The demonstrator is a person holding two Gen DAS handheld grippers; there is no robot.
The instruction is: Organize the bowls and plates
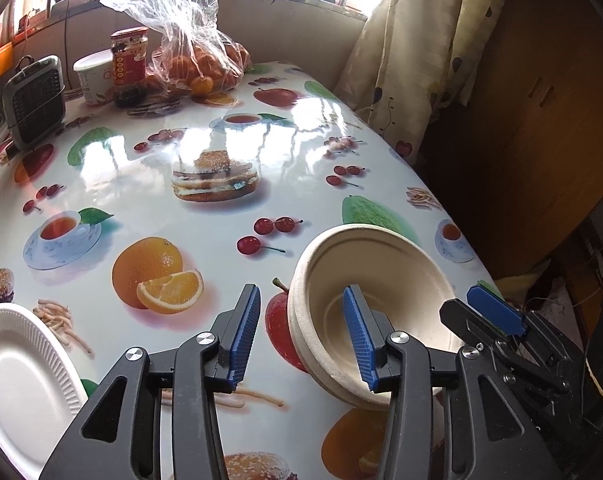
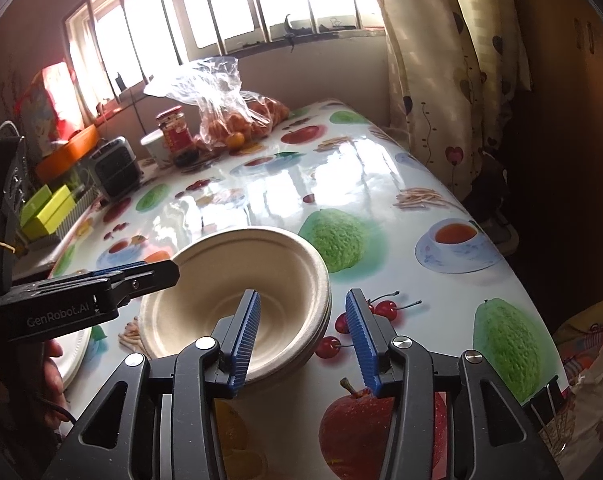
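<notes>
A stack of beige paper bowls (image 1: pixel 385 264) (image 2: pixel 237 276) rests on the fruit-print tablecloth near the table's front right. My left gripper (image 1: pixel 301 304) is open and straddles the stack's left rim, one blue pad inside the top bowl and the other outside, neither pressing on it. My right gripper (image 2: pixel 303 300) is also open and straddles the right rim the same way. Each gripper shows in the other's view, the right gripper (image 1: pixel 497 312) and the left gripper (image 2: pixel 157 270). A white ribbed foam plate (image 1: pixel 17 380) (image 2: pixel 75 352) lies to the left at the front edge.
At the far end stand a bag of oranges (image 1: pixel 205 60), a red-labelled jar (image 1: pixel 129 68), a white cup (image 1: pixel 93 76) and a small grey heater (image 1: pixel 35 100). The table's right edge (image 1: pixel 457 216) drops beside a curtain (image 1: pixel 405 60) and a wooden cabinet (image 1: pixel 541 100).
</notes>
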